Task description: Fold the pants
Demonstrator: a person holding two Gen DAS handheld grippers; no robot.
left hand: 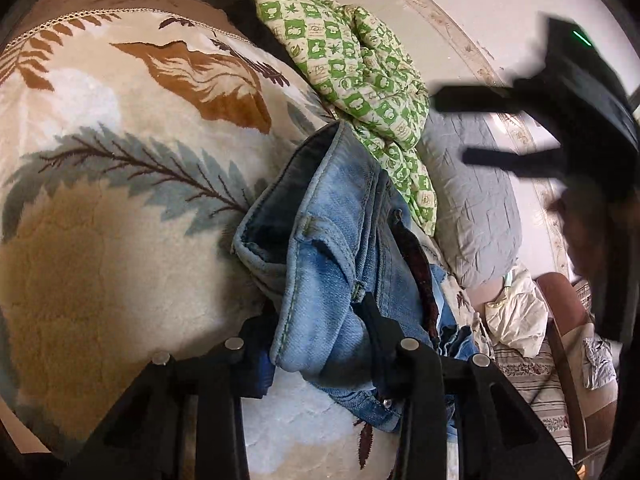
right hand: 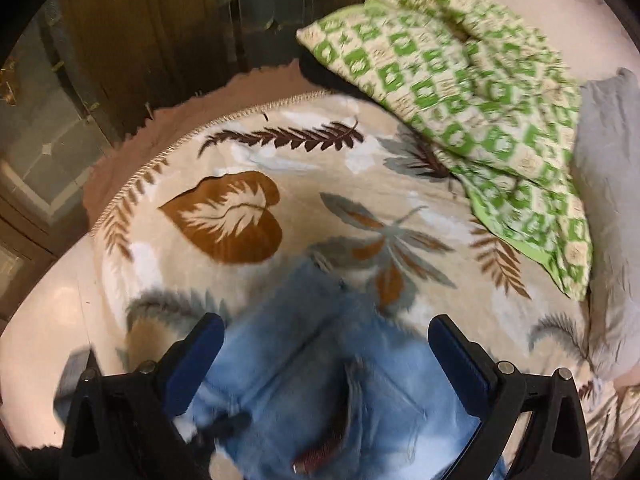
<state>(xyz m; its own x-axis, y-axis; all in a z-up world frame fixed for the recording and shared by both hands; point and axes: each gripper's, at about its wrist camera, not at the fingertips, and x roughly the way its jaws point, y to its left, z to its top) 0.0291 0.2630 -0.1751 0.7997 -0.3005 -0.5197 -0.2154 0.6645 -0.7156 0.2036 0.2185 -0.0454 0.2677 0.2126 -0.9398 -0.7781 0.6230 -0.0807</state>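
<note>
Left gripper (left hand: 316, 344) clamps the jeans (left hand: 332, 248), waistband bunched; right gripper (right hand: 326, 344) gapes empty above blurred denim, lower frame.

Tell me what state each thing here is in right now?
Jeans: bunched, unfolded, on the leaf blanket.
Left gripper: clamped on the jeans' waistband.
Right gripper: open above the jeans, holding nothing.
Green checked cloth: crumpled.
Grey pillow: lying wrinkled.

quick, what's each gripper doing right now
left gripper: shut on the light blue denim jeans
right gripper: open, above the jeans, holding nothing
</note>
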